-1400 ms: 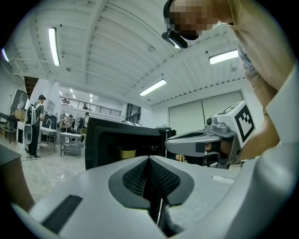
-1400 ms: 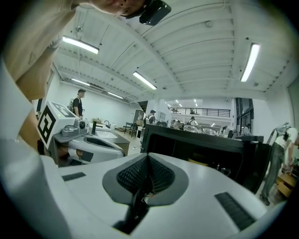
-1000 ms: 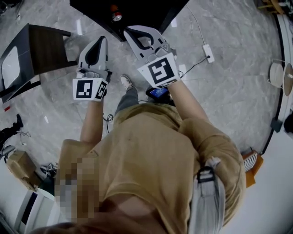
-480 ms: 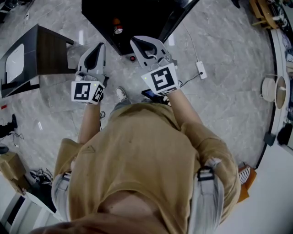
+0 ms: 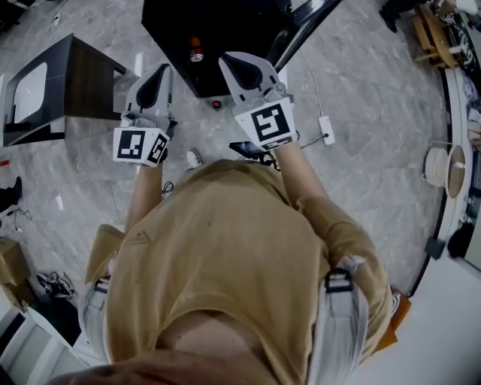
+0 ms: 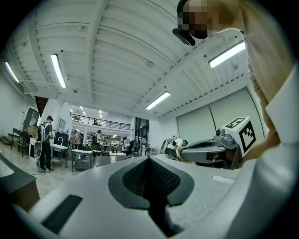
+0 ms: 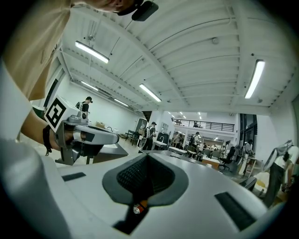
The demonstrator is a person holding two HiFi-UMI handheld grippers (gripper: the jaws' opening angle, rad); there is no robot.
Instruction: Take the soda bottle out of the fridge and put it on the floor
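Seen from above in the head view, the black fridge [image 5: 240, 30] stands ahead of me with its door [image 5: 304, 15] swung to the right. An orange soda bottle [image 5: 195, 53] with a pale cap stands upright in its dark opening. My left gripper [image 5: 161, 70] and right gripper [image 5: 234, 60] are held side by side above the floor, both shut and empty, apart from the bottle. In the right gripper view, the bottle [image 7: 137, 208] shows small through the gap under the closed jaws [image 7: 147, 156]. The left gripper view shows its closed jaws [image 6: 149, 158] against the hall.
A dark wooden side table [image 5: 75, 83] stands to the left of the fridge. On the marble floor lie a small red object [image 5: 216, 104], a white power strip [image 5: 325, 128] with its cable, and a phone-like device [image 5: 244, 149] by my shoe [image 5: 193, 158].
Both grippers have risen with the straightening body, still shut. The floor, fridge and bottle now look farther off, and more of the fridge is in view.
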